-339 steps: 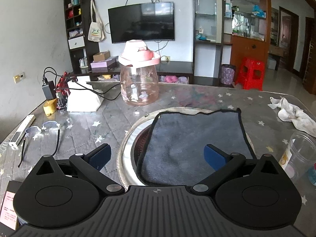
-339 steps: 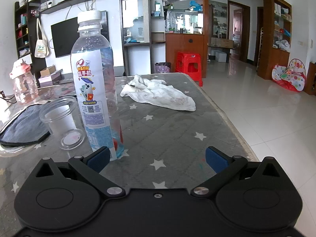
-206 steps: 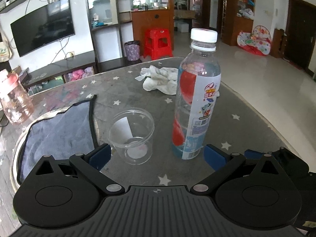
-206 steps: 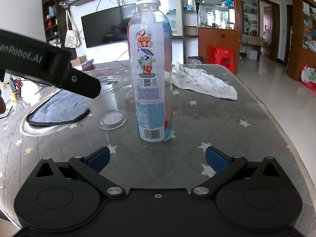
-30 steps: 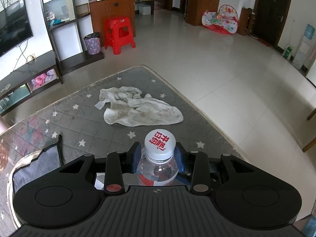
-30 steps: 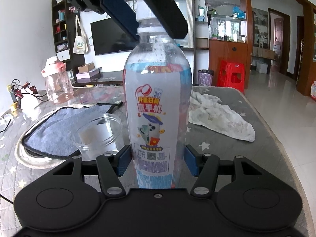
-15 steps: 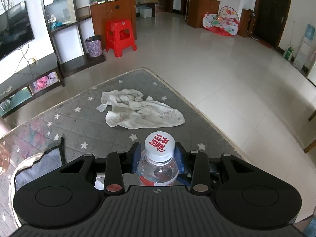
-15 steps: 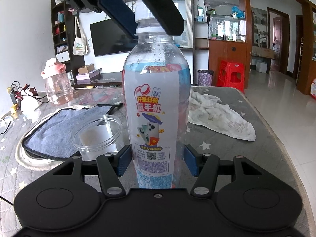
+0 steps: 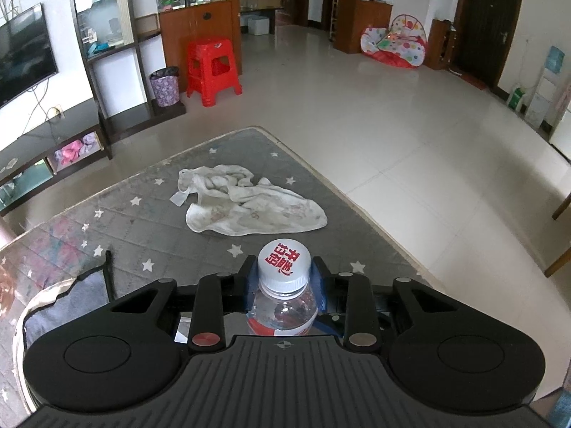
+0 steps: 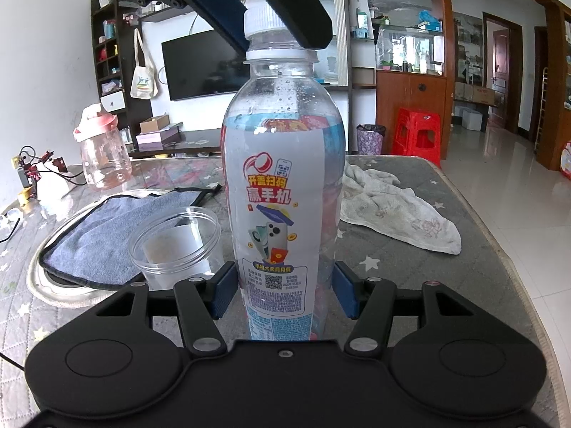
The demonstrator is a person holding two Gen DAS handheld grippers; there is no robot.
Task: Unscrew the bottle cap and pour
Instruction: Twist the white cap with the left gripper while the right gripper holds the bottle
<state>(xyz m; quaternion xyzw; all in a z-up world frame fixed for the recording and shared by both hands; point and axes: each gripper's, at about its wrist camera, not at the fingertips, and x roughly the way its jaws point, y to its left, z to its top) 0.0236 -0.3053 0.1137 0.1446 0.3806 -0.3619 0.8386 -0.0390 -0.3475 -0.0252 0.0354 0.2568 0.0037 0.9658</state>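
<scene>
A clear water bottle with a colourful label stands upright on the grey star-patterned table. My right gripper is shut on the bottle's lower body. Its white cap with red print shows from above in the left wrist view. My left gripper is shut on the cap from above; it also shows in the right wrist view. A clear plastic cup stands just left of the bottle, upright and empty.
A crumpled white cloth lies on the table beyond the bottle. A blue-grey towel lies over a round inset at the left. A pink-lidded jar stands at the far left. The table edge runs along the right.
The left wrist view has swung a little, so the cap's red print and the cloth have turned slightly in frame. The right gripper and bottle have stayed put.
</scene>
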